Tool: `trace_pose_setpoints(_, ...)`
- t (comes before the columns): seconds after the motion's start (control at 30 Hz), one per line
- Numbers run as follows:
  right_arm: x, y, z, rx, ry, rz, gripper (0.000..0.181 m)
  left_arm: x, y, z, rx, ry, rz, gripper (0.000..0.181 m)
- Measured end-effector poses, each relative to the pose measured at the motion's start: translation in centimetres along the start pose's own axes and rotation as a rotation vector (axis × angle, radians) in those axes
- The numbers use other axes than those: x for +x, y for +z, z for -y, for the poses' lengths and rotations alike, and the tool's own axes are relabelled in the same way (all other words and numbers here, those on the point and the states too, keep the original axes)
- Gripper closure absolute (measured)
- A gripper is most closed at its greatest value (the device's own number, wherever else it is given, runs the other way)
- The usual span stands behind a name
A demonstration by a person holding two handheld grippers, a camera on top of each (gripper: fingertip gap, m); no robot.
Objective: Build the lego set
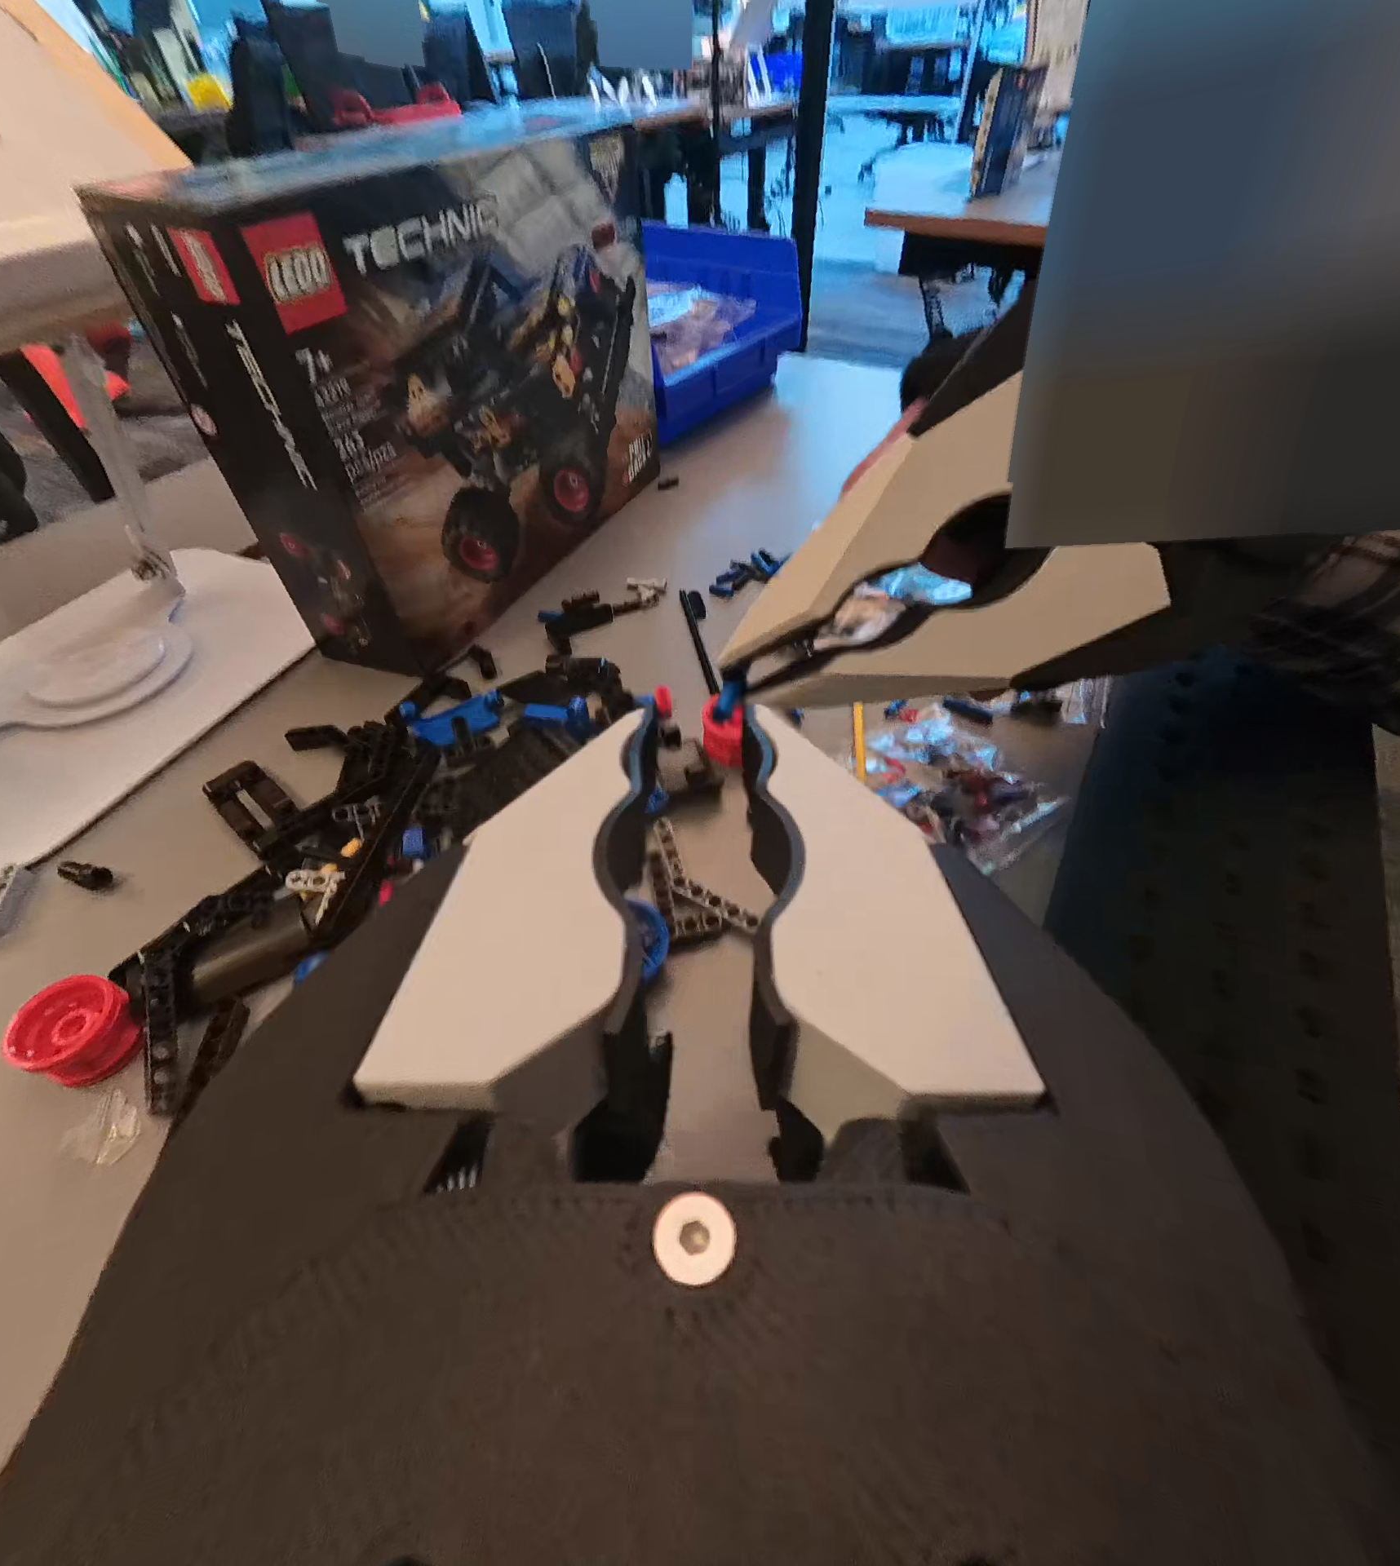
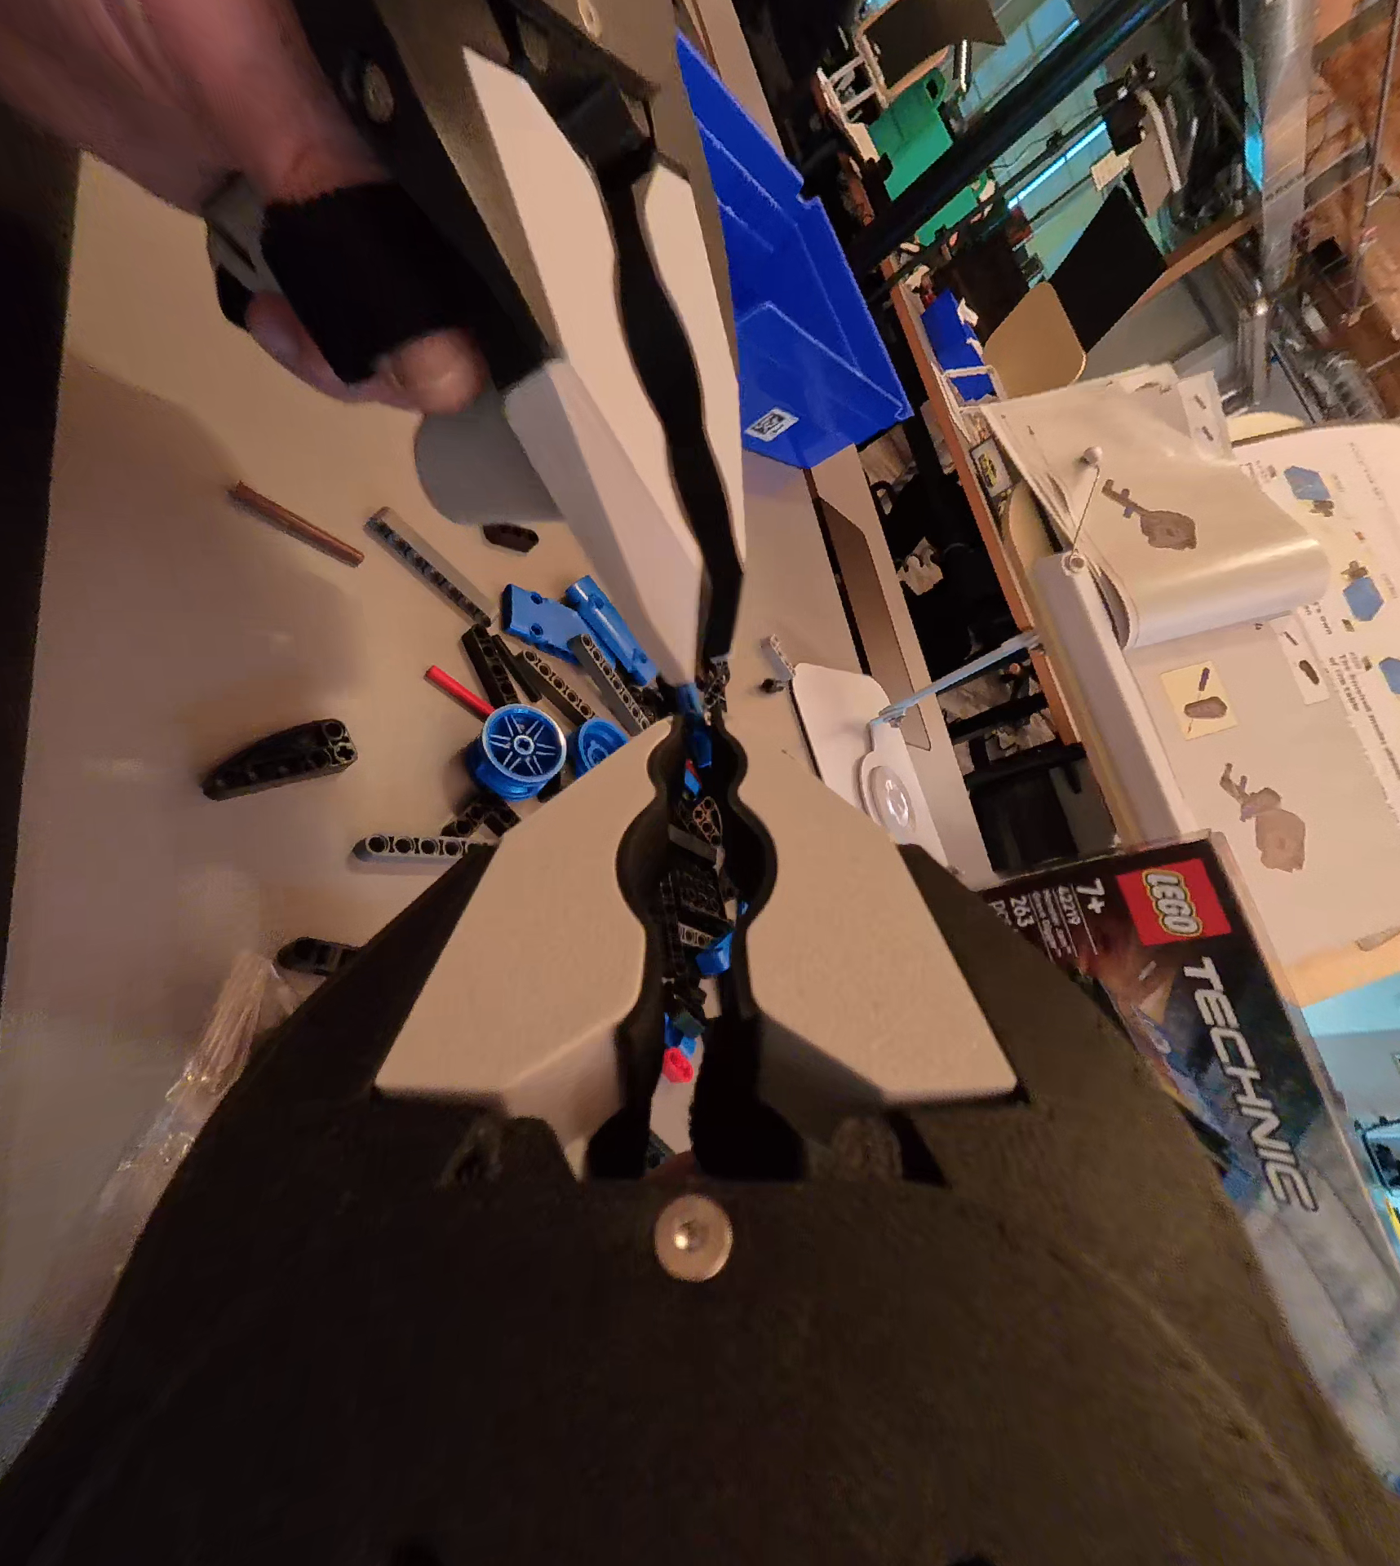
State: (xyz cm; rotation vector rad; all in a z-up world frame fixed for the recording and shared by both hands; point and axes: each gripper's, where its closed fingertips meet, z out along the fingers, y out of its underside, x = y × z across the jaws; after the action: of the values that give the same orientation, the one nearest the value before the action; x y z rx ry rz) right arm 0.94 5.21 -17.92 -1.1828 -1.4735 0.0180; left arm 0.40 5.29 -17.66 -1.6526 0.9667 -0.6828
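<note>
Left wrist view is showing a blue bin (image 1: 718, 326) sitting on the table (image 1: 815, 398) behind the set's box (image 1: 391, 407), with clear bags of parts lying inside it; more clear bags (image 1: 959, 780) are lying on the table at the right. Loose black, blue and grey pieces (image 1: 391, 813) are spreading in a heap in front of the box, and a red wheel hub (image 1: 69, 1027) is lying apart at the left. The left gripper (image 1: 701, 729) is pinching a small red-and-grey assembly (image 1: 718, 733) between its tips, held over the heap. The right gripper (image 1: 735, 674) is reaching in from the right, its tips closed onto a small blue pin (image 1: 732, 691) that is touching the red part. In the right wrist view the same two grippers are meeting tip to tip, the blue pin (image 2: 688, 703) sitting between them, with two blue wheel hubs (image 2: 514, 750) lying on the table below and an instruction booklet (image 2: 1188, 542) standing propped at the right.
</note>
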Motion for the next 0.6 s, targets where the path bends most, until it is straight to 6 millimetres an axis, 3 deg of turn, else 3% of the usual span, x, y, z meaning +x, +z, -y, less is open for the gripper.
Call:
trace_pose_setpoints(0.17, 0.0, -0.1, -1.5, -0.028, 0.031, 0.024, 0.179, 2.0, -0.7, -5.0, -0.287, 0.025, -0.090, 0.140)
trace_pose_setpoints(0.4, -0.9, 0.1, -2.5, -0.042, 0.062, 0.067, 0.178, 4.1, -0.3, -11.7, -0.626, 0.203, -0.146, 0.128)
trace_pose_setpoints(0.6, -1.1, 0.0, -3.2, -0.051, 0.087, 0.086, 0.179, 3.5, 0.3, -11.9, -0.631, 0.220, -0.100, 0.144)
